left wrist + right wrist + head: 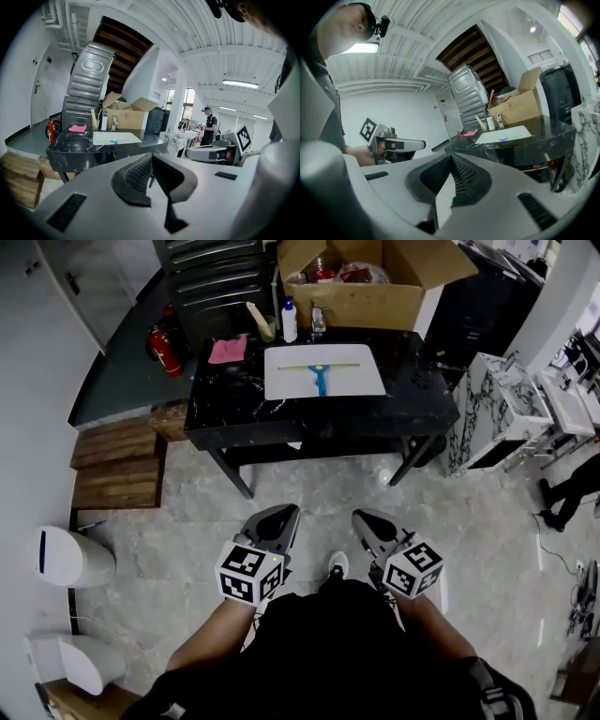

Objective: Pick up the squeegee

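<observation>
The squeegee (pixel 319 375), a pale blade with a blue handle, lies on a white mat (pixel 281 381) on the black marble table (pixel 225 413), far ahead of both grippers. It shows small in the left gripper view (pixel 114 141) and in the right gripper view (pixel 504 138). My left gripper (pixel 281 517) and right gripper (pixel 367 520) are held side by side over the floor, short of the table. Both are shut with nothing between the pads (pixel 140 174) (pixel 461 176). Each gripper sees the other beside it: the right gripper (pixel 211 152) and the left gripper (pixel 396 145).
On the table's far edge stand a cardboard box (pixel 356 287), a white bottle (pixel 290 320) and a pink cloth (pixel 228 349). A fire extinguisher (pixel 164 348) and wooden steps (pixel 112 460) are at the left, a white marbled cabinet (pixel 492 409) at the right. A person (pixel 209 124) stands far off.
</observation>
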### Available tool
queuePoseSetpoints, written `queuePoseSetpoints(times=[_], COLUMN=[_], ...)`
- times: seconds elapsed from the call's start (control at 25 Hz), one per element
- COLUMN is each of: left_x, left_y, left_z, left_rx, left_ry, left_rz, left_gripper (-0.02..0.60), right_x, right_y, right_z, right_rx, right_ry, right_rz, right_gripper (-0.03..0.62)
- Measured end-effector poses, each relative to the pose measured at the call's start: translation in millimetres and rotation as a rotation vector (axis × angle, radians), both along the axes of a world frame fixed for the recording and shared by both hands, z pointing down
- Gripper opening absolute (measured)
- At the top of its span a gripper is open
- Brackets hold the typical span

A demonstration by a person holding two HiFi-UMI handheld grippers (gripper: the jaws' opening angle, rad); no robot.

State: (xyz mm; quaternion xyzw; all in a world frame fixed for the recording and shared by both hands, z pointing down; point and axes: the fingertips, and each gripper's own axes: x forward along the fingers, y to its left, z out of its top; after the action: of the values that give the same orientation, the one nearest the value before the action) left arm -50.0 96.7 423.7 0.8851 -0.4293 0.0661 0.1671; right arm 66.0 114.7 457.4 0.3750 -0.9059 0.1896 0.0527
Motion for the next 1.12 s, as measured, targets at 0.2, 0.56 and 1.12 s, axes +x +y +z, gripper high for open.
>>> queuePoseSetpoints(times=[0.2,0.56,1.12], left_x=[21,57,70], left_y=[-40,-113,-150], left_z=[5,2,9], left_rx=[-0.023,-0.025,-0.041], left_ry=[-0.003,-0.003,-0.028], left_rz=[-0.02,-0.072,-0.126], left_gripper=[0.02,0.02,0.02], right_x=[23,64,81], right_y=[-42,-116,-154], right_z=[3,1,21], right_rx=[-0.011,-0.005,-0.062], right_ry=[0.003,-0.016,-0.035], right_rz=[-0.016,-0.053,-0.091], right_gripper=[0.009,0.009,0.009])
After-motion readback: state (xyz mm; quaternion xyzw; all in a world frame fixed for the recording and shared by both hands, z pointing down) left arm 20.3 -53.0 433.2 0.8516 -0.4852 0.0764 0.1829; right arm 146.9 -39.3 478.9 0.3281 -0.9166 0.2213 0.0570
